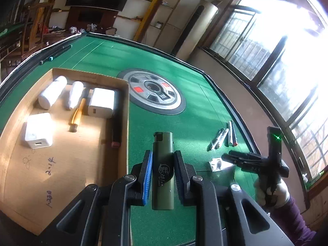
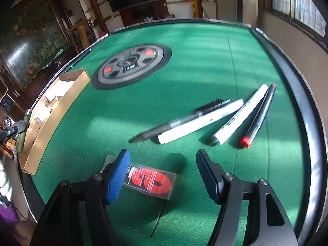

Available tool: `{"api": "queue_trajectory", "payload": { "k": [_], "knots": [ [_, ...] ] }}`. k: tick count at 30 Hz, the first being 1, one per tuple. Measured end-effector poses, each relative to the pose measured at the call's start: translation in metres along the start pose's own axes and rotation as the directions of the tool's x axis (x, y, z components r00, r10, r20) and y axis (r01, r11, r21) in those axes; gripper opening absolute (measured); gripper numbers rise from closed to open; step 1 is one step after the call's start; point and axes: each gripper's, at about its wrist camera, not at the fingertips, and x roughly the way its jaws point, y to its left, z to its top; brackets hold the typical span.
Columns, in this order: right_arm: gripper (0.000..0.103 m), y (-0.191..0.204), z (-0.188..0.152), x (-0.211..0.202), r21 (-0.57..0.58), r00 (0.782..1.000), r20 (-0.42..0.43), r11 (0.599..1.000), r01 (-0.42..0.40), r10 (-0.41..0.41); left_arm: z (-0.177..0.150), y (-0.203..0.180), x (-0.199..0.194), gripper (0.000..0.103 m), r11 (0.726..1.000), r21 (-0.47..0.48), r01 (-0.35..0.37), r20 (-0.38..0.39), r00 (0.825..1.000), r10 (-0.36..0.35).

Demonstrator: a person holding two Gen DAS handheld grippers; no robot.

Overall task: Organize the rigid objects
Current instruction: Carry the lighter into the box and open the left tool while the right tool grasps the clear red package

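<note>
My left gripper (image 1: 162, 157) is shut on an olive green lighter (image 1: 163, 170), held above the green felt just right of the cardboard tray (image 1: 61, 164). The tray holds two white chargers (image 1: 39, 131), two white cylinders (image 1: 52, 94), a gold pen (image 1: 77, 113) and a dark stick. My right gripper (image 2: 163, 158) is open above a clear case with a red insert (image 2: 152, 181), its blue pad (image 2: 120, 173) over the case's left end. Several markers (image 2: 205, 119) lie beyond it. The right gripper also shows in the left wrist view (image 1: 235, 160).
The green felt table (image 2: 184, 61) has a round grey centre panel (image 2: 131, 65) and a black raised rim (image 2: 307, 112). Windows and a wall stand to the right. Shelves and a dark screen are beyond the far edge.
</note>
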Motion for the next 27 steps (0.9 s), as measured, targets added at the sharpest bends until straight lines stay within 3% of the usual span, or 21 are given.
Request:
{"api": "queue_trajectory", "payload": {
  "k": [5,10,14,15,19,22,24,27],
  "knots": [
    [0.068,0.042,-0.019,0.004,-0.12,0.992,-0.106,0.99,-0.076,0.063,0.001,0.023,-0.016,0.021,0.999,-0.036,-0.036,0.027,0.999,0.037],
    [0.068,0.084,-0.026,0.007,-0.283,0.995,-0.054,0.957,0.064,-0.083,0.002,0.037,-0.015,0.021,0.996,-0.069,-0.058,0.029,0.998,0.06],
    [0.068,0.11,-0.026,0.019,-0.373,0.992,-0.042,0.923,0.091,-0.115,0.003,0.051,-0.006,0.021,0.989,-0.086,-0.117,-0.028,0.993,0.115],
    [0.066,0.113,-0.025,0.019,-0.379,0.994,-0.033,0.921,0.087,-0.107,0.006,0.057,-0.003,0.021,0.986,-0.094,-0.137,-0.044,0.99,0.134],
    [0.038,0.12,-0.025,0.017,-0.362,0.995,-0.05,0.93,0.06,-0.084,0.019,0.08,0.015,0.021,0.971,-0.1,-0.217,-0.115,0.972,0.206],
    [0.027,0.117,-0.026,0.016,-0.308,0.997,-0.053,0.951,0.041,-0.06,0.025,0.102,0.032,0.021,0.959,-0.141,-0.244,-0.182,0.959,0.217],
    [0.027,0.111,-0.026,0.014,-0.256,0.998,-0.054,0.967,0.021,-0.036,0.03,0.113,0.041,0.021,0.946,-0.153,-0.286,-0.21,0.945,0.252],
    [0.027,0.099,-0.025,0.011,-0.174,0.998,-0.058,0.984,-0.029,0.019,0.04,0.124,0.044,0.021,0.935,-0.157,-0.319,-0.197,0.937,0.287]
  ]
}}
